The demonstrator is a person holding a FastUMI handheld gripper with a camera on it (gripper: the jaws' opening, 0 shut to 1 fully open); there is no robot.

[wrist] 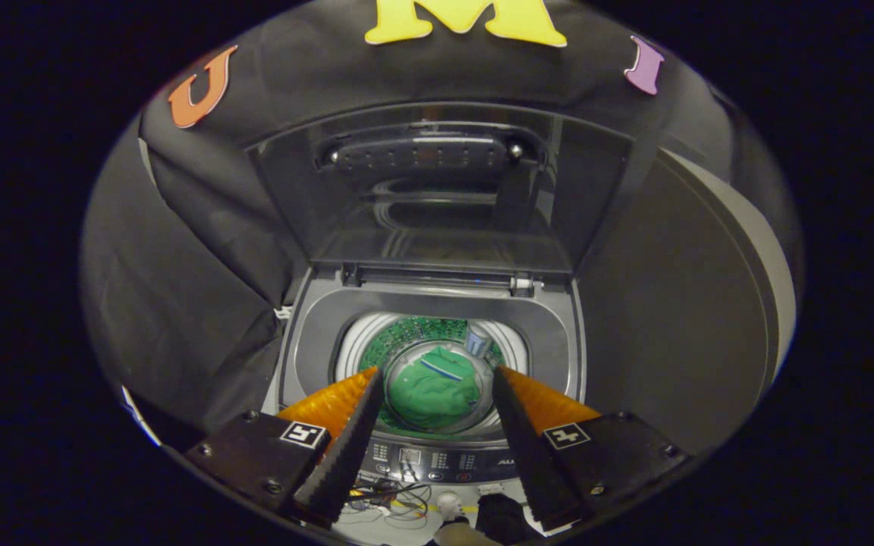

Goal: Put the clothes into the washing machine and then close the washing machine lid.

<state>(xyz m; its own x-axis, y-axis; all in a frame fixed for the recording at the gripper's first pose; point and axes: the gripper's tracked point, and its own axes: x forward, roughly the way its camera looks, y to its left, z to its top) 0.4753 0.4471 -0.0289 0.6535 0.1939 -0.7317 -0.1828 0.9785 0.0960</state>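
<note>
A top-loading washing machine (pixel 315 341) stands below me with its lid (pixel 437 205) raised upright at the back. A green garment (pixel 433 394) with a white and blue stripe lies at the bottom of the drum (pixel 352 350). My gripper (pixel 435 387) hangs above the drum opening, open, with nothing between its fingers. The garment sits well below and beyond the fingertips (pixel 373 379), seen through the gap between them.
The machine's control panel (pixel 437 461) runs along the near edge, just under the fingers. Loose cables (pixel 395 500) lie on the floor in front of it. Black cloth walls close in on the left, and a grey curved panel (pixel 718 318) stands to the right.
</note>
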